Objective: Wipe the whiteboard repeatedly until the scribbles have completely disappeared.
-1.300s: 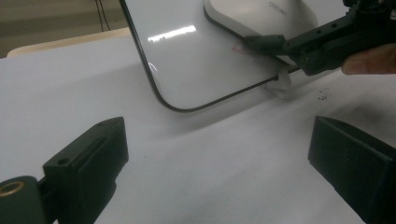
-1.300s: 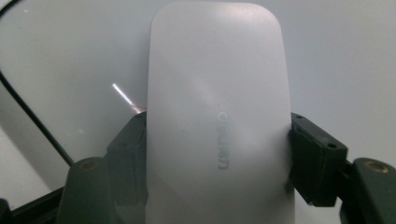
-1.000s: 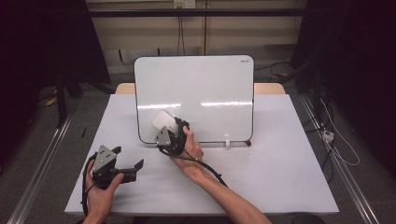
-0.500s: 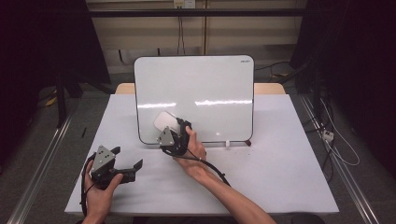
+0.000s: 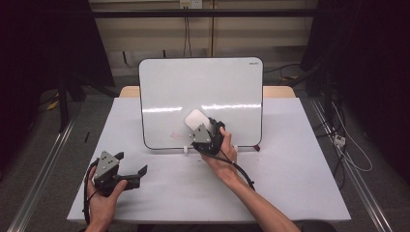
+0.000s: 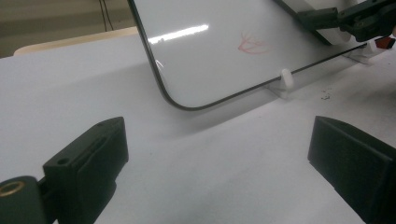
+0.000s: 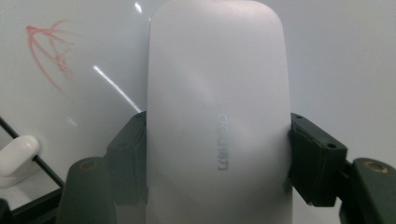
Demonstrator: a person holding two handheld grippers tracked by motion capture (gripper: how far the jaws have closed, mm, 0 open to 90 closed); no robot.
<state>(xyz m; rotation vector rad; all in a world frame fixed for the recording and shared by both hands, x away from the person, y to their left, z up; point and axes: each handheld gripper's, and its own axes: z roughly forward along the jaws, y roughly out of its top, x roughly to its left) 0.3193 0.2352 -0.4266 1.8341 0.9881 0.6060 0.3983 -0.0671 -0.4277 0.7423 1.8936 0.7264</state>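
White surface (image 5: 290, 183), centre of the high view. A whiteboard (image 5: 208, 87) stands upright on it, propped in small white clip feet (image 6: 286, 78) along its bottom edge. Faint red scribble (image 6: 252, 44) on the lower part of the board; in the right claw's view it sits at upper left (image 7: 49, 51).

Right claw (image 5: 202, 131), just below frame centre in the high view: closed around a white eraser (image 7: 217, 116), jaws clamped on its two long sides. Eraser is held against the board face, to the right of the scribble and apart from it. Pale lettering runs along the eraser's back. The right hand (image 5: 222, 154) grips the tool from below.

Left claw (image 5: 130, 176), lower left of the high view: jaws spread wide, nothing between them, low over the bare surface, well apart from the board. Left hand (image 5: 104, 193) holds it.
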